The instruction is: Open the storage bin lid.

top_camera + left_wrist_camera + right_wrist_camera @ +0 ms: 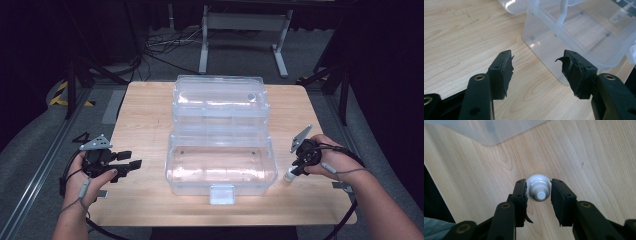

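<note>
White plastic bottle [538,187], round, upright on pale wood-grain table [586,157].
My right gripper [538,192] brackets it, pads at its sides; left gripper [537,68] gapes beside clear, empty hinged box [220,167].

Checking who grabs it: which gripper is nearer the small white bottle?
Right. The right gripper straddles the small white bottle, beside the clear box; the left gripper waits across the box.

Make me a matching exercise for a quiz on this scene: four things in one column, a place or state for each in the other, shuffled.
1. clear plastic box
2. small white bottle
3. left gripper
4. wooden table

a. jaws wide apart, nothing between them
b. bears the box
c. lid swung open
d. upright between the right gripper's jaws

Pairs: 1-c, 2-d, 3-a, 4-b
</note>
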